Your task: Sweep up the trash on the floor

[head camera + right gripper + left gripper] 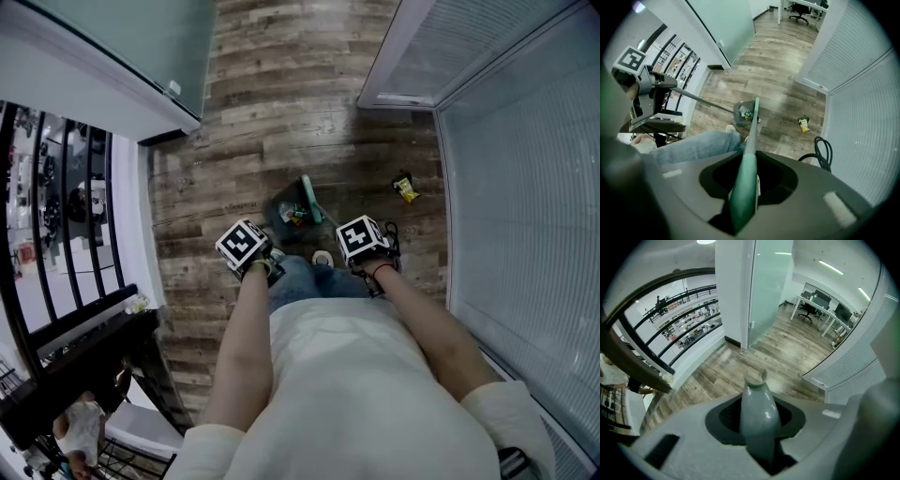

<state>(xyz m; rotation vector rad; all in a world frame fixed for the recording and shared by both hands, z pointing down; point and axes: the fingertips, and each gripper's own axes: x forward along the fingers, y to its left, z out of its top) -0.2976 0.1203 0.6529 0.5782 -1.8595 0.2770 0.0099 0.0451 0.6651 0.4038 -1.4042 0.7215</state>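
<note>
Trash wrapper [405, 188], yellow, print too small

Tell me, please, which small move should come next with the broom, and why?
Probably reach the broom, clamped in the right gripper, out to the yellow wrapper and draw it toward the dustpan, which the left gripper holds by its handle. The wrapper lies loose on the floor, apart from the pan and off to its right, while the pan already holds some trash.
</note>
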